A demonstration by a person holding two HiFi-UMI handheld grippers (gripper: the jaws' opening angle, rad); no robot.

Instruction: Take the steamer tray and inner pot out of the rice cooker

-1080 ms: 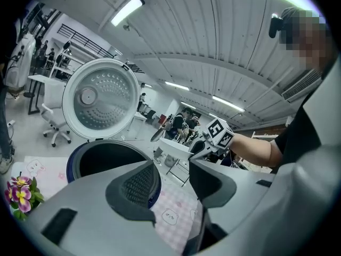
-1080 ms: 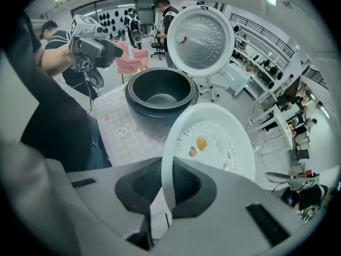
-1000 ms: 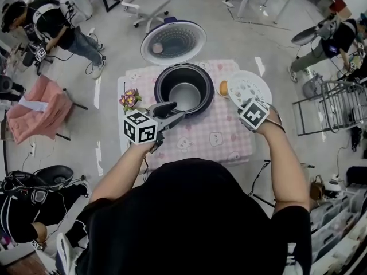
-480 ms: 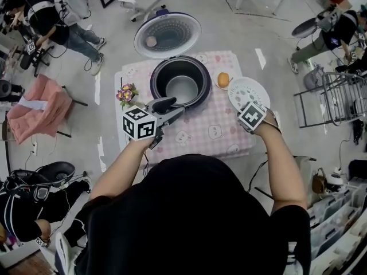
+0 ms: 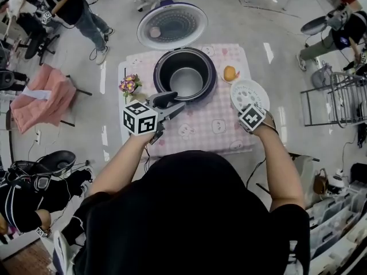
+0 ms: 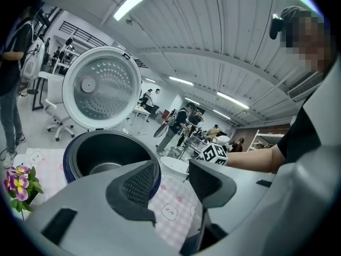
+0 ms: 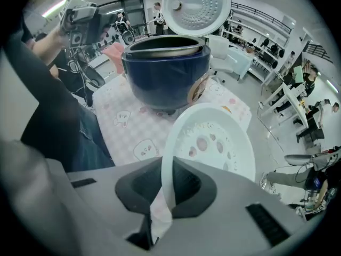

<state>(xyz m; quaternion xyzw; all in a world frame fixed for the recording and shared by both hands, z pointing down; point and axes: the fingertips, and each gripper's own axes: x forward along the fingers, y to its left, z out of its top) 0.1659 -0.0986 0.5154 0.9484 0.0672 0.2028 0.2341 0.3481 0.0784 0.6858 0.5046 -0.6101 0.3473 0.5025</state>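
**Tray out and gripped at the right edge; inner pot in the cooker**

- Edges/room: the rice cooker point(image 5: 159, 80) is seated at the top centre of the tabletop point(image 5: 200, 133), with its lid point(image 5: 172, 26) swung open past the far edge. A strip of bare pink checked cloth is seen between the cooker and the near edge. Flowers point(image 5: 130, 85) are crowded against the cooker's left, and an orange item point(image 5: 230, 73) lies just right of it.
- Steamer tray point(image 5: 250, 91): it sits over the tabletop's right edge, just below the orange item. Contact with the cloth cannot be told.
- Inner pot point(image 5: 186, 83): it is seated inside the cooker, silver bottom visible.
- Right hand-held gripper point(image 5: 248, 105): it is pointed steeply down, forearm stretched up the right of the frame, and clenched on the tray's near rim.
- Left hand-held gripper point(image 5: 172, 104): it is held near level and aimed at the cooker's lower left, with the jaws released and nothing between them.
- View differences: the pinch on the thin white rim is shown only in the right gripper view point(image 7: 166, 183), along with the cooker's blue outer wall point(image 7: 165, 76). In the left gripper view point(image 6: 173, 183) only cloth is seen through the gap. The pot's bottom is best seen from the head view.
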